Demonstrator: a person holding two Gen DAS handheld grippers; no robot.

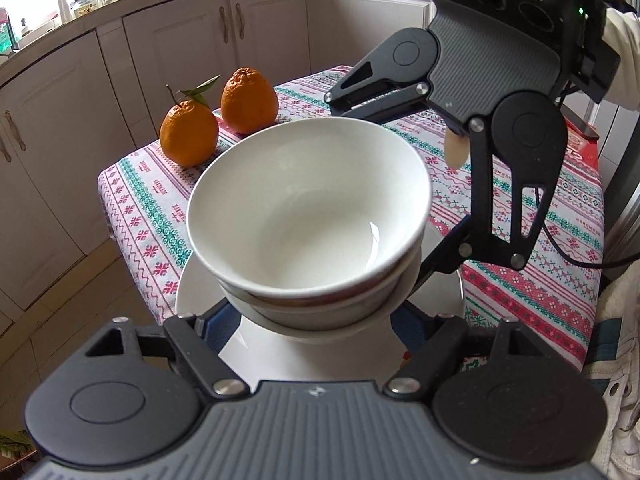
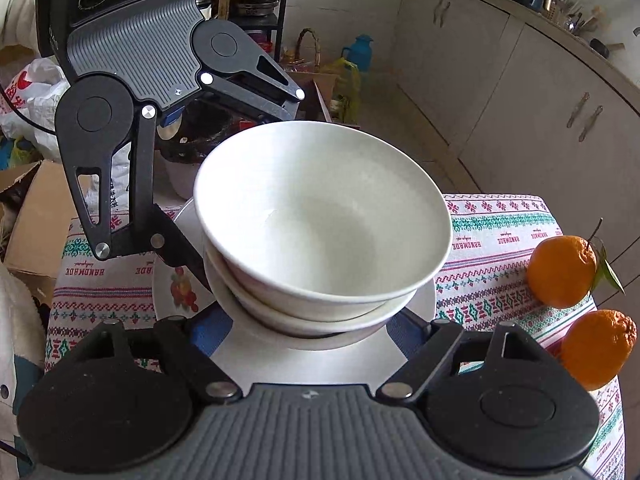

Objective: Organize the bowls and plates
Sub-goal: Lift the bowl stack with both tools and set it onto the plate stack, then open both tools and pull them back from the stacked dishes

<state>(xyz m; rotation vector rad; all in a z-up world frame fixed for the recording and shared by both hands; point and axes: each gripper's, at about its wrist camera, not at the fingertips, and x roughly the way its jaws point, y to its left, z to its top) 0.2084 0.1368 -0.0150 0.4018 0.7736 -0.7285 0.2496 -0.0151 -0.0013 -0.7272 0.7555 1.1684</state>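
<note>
Two white bowls (image 1: 308, 208) sit nested on a white plate (image 1: 200, 288); the stack also shows in the right wrist view (image 2: 324, 224) with its plate (image 2: 308, 360). My left gripper (image 1: 316, 312) and my right gripper (image 2: 316, 320) face each other, each with its jaws spread wide around the lower bowl from opposite sides. The blue fingertips (image 1: 224, 320) lie beside the bowl's base, mostly hidden under it. Whether they touch it cannot be told. Each gripper shows in the other's view, the right one (image 1: 480, 92) and the left one (image 2: 132, 80).
Two oranges (image 1: 224, 116) stand on the patterned tablecloth (image 1: 540, 280) beyond the stack, also in the right wrist view (image 2: 576, 300). A fruit-printed plate (image 2: 180, 288) lies partly under the white plate. Kitchen cabinets (image 1: 160, 52) surround the small table; boxes and bags (image 2: 36, 216) lie off one side.
</note>
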